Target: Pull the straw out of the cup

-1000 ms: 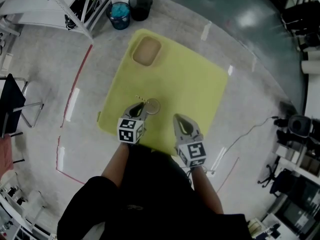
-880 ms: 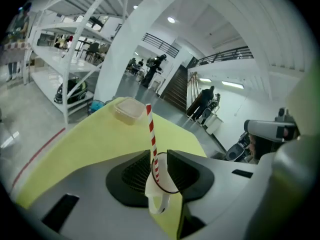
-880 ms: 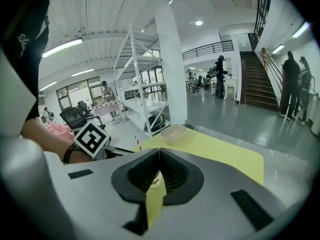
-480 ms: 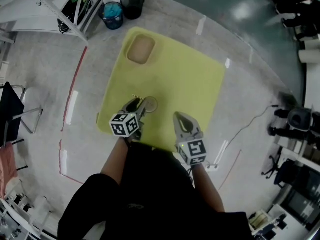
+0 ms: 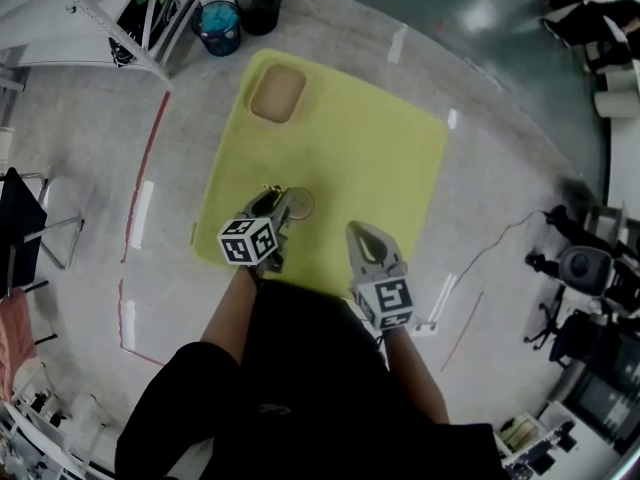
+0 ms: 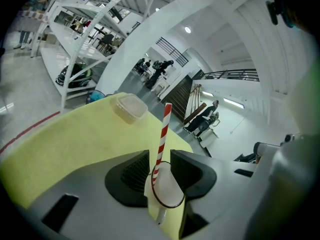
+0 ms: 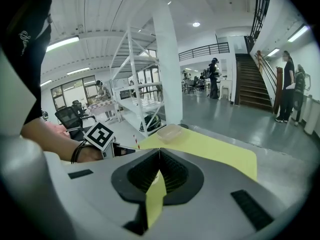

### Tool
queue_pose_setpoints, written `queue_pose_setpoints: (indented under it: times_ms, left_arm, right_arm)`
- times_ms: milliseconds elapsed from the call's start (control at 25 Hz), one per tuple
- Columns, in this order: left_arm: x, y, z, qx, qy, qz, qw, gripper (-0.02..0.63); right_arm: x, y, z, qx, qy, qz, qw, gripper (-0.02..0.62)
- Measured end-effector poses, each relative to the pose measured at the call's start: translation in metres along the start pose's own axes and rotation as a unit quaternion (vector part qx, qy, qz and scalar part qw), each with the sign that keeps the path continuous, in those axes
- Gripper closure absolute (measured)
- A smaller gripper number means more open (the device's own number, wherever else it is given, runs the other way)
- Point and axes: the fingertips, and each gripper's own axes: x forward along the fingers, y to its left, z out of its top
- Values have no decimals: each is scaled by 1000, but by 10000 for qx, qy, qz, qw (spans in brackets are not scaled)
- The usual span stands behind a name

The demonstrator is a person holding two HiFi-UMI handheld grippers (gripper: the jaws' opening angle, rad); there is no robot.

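A small white cup (image 6: 167, 189) with a red-and-white striped straw (image 6: 162, 134) standing in it sits on the yellow mat (image 5: 350, 148). My left gripper (image 6: 160, 161) is open, and the cup stands between its jaws, close to both pads. In the head view the cup (image 5: 298, 204) shows just right of the left gripper (image 5: 272, 208). My right gripper (image 5: 362, 238) hovers over the mat's near edge, to the right of the cup, shut with nothing in it. Its own view shows its jaws (image 7: 159, 156) together and the straw (image 7: 137, 142) far off to the left.
A clear plastic container (image 5: 278, 95) sits on the far left part of the mat. Two round bins (image 5: 238, 16) stand on the floor beyond the mat, next to a white rack (image 5: 90, 18). Red tape lines (image 5: 145, 168) mark the floor on the left.
The left gripper has rolled, so its marker cube has turned and shifted slightly left, and its jaws now stand around the cup. The right gripper has not moved.
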Motion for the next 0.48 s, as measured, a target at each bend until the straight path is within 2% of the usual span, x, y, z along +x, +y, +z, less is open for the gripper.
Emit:
queue_pose_setpoints:
  times_ms: [80, 280, 480]
  left_arm:
    - [-2, 2, 0, 2, -42, 33, 10000, 441]
    - [-1, 3, 13, 50, -199, 177, 9996, 513]
    - [-5, 3, 14, 213, -132, 207, 9995, 538]
  right_arm:
    - [-3, 0, 0, -21, 0, -41, 10000, 578]
    - [-6, -7, 2, -28, -31, -75, 10000, 578]
    - [-5, -3, 3, 2, -84, -46, 10000, 578]
